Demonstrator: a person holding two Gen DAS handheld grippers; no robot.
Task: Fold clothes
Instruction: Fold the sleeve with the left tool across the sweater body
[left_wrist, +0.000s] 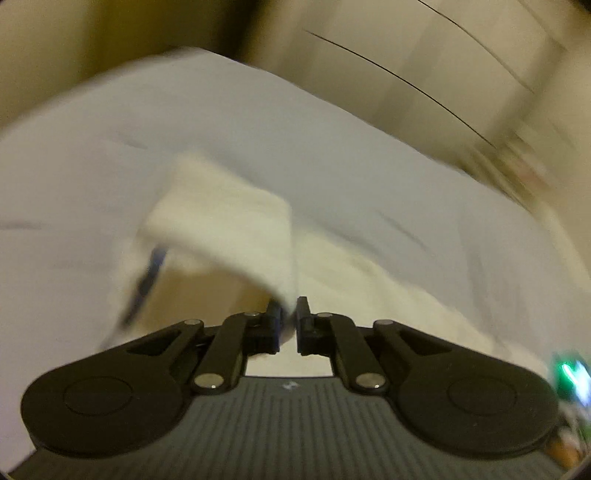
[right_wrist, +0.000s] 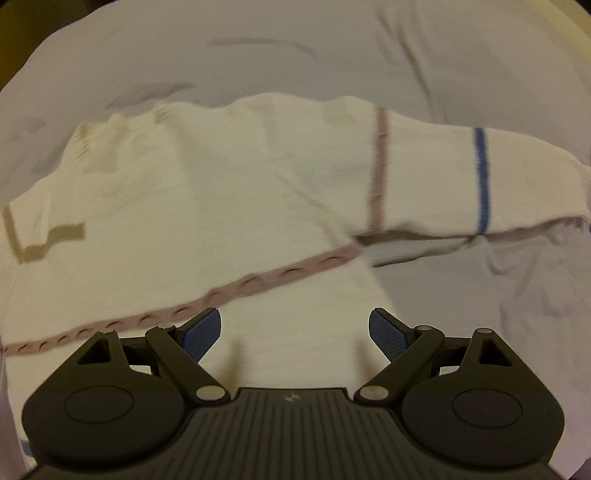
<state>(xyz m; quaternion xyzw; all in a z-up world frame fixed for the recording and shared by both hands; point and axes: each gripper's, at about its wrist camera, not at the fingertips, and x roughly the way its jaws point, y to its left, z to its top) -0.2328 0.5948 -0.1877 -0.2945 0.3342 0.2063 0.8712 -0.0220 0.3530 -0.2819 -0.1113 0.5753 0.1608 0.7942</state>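
Observation:
A cream knitted sweater (right_wrist: 207, 192) with pink, blue and tan stripes lies spread on a pale sheet (right_wrist: 295, 48). One sleeve (right_wrist: 443, 177) with a blue band reaches to the right. My right gripper (right_wrist: 295, 330) is open and empty, just above the sweater's lower part. My left gripper (left_wrist: 291, 321) is shut on a cream piece of the sweater (left_wrist: 221, 221) and holds it lifted above the sheet (left_wrist: 332, 147); this view is blurred by motion.
The sheet covers a bed that fills both views. Beyond its far edge in the left wrist view stands a pale wall or cupboard (left_wrist: 424, 48). A green light (left_wrist: 567, 371) glows at the right edge.

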